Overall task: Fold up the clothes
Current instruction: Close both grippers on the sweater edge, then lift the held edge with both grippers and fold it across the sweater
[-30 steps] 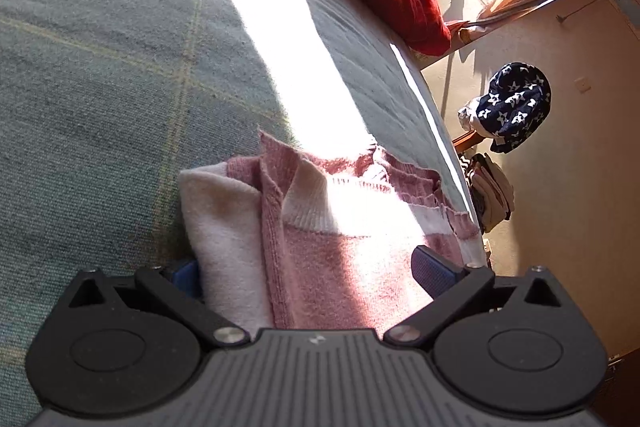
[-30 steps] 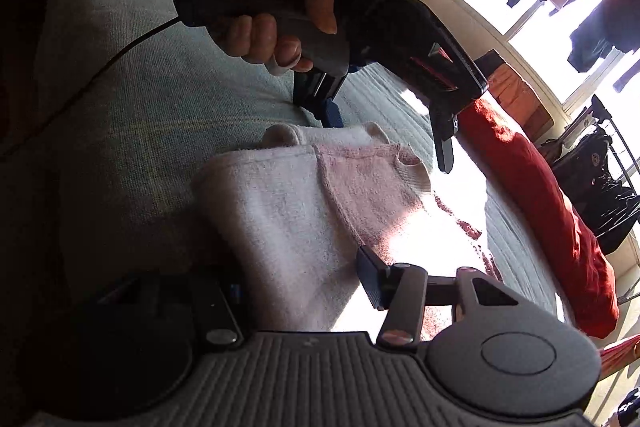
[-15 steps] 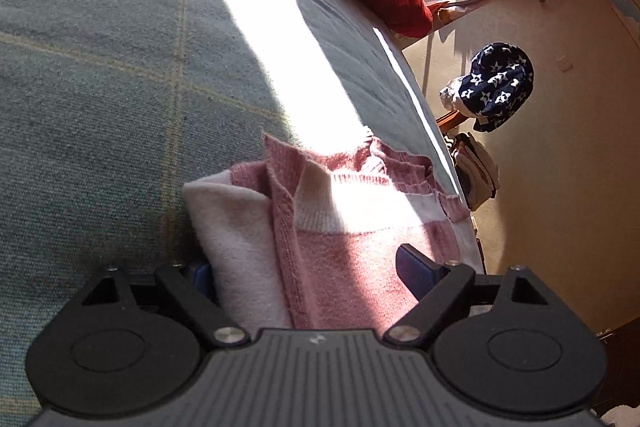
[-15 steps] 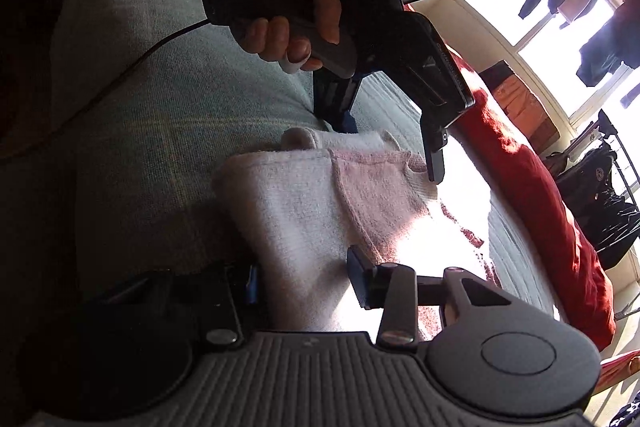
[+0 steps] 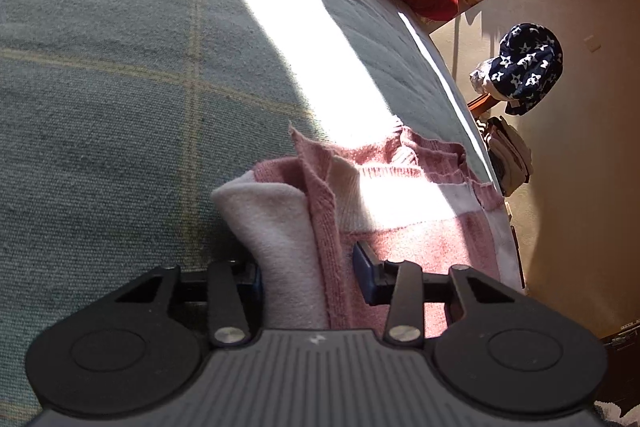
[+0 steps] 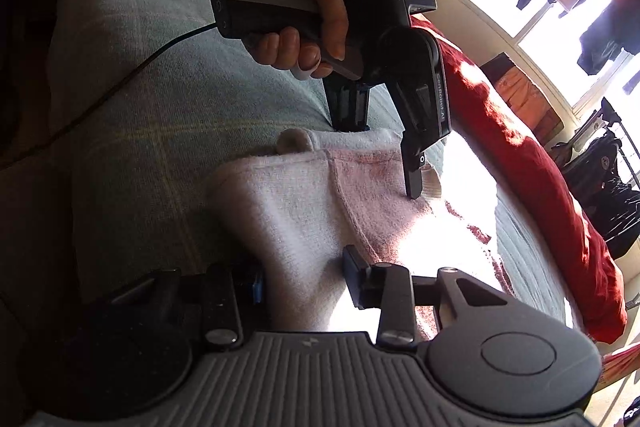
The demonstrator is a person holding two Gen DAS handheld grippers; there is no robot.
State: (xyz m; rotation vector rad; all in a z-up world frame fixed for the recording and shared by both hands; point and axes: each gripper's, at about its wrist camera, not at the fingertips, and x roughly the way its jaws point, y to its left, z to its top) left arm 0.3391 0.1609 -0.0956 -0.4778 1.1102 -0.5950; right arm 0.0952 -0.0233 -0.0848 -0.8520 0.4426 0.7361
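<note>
Pink-and-white sweater [image 5: 400, 211] lies folded on the bed [image 5: 120, 99], near its edge, partly in sun. Left gripper [image 5: 308, 267]: jaws have just been closing and now pinch a bunched fold of the sweater. Right gripper [image 6: 300, 279]: jaws likewise just closing, pinching the white end of the sweater. Left hand [image 6: 304, 7] grips its handle above the garment. Red cushion [image 6: 540, 163] beyond.

Both grippers' jaws have just been closing, left gripper [image 5: 306, 269] and right gripper [image 6: 302, 277] tilted downward.

Sunlit bed [image 5: 120, 75], bright window [image 6: 560, 23]
</note>
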